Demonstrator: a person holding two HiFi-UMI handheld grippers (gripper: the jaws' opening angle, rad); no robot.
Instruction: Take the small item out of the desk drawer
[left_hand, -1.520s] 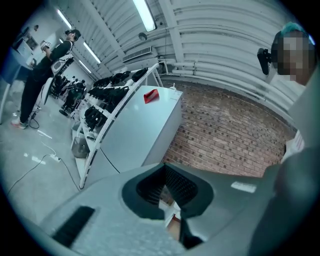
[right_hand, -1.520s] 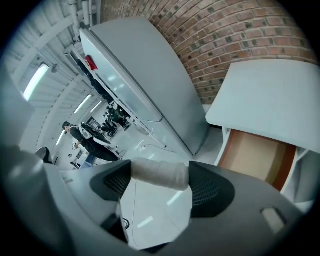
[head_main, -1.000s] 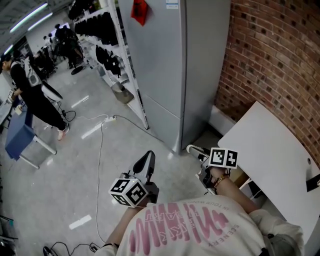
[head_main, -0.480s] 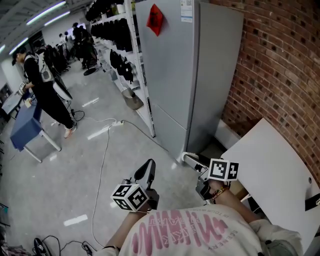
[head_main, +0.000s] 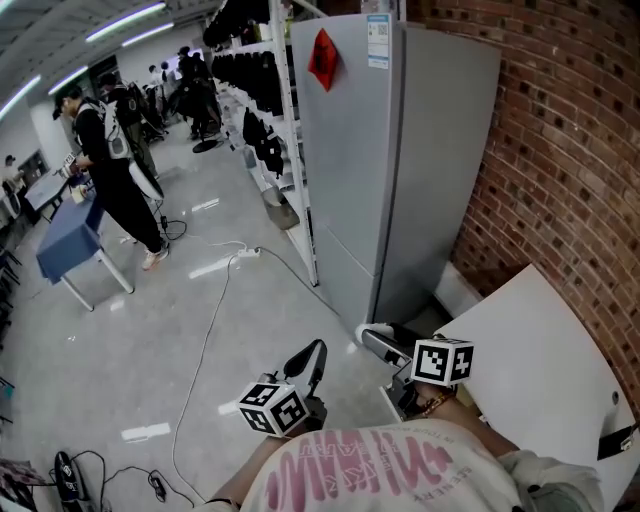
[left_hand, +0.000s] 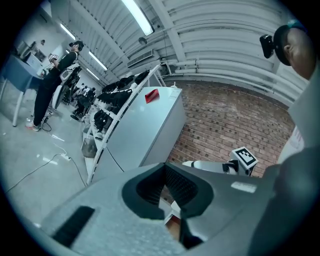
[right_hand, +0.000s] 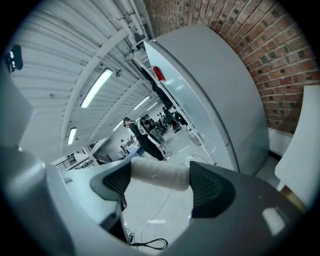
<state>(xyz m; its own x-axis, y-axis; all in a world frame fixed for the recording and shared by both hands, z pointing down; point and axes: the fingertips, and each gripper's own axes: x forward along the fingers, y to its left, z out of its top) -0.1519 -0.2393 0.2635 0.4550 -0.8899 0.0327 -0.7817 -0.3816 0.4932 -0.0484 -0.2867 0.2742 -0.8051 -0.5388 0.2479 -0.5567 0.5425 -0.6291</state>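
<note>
Brick wall (head_main: 560, 150) on the right is red-brown with pale mortar lines. Tall cabinet (head_main: 400, 170) beside it is plain grey with a red tag (head_main: 322, 58) up top. Desk top (head_main: 540, 350) near right is white, far-left table (head_main: 62, 237) is blue. The roll (right_hand: 159, 174) is white, sitting between the right gripper (right_hand: 160, 182)'s black ribbed pads (right_hand: 210, 187).

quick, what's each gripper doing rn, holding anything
Left gripper: jaws closed, nothing between them.
Right gripper: jaws closed on a small white cylindrical roll.
</note>
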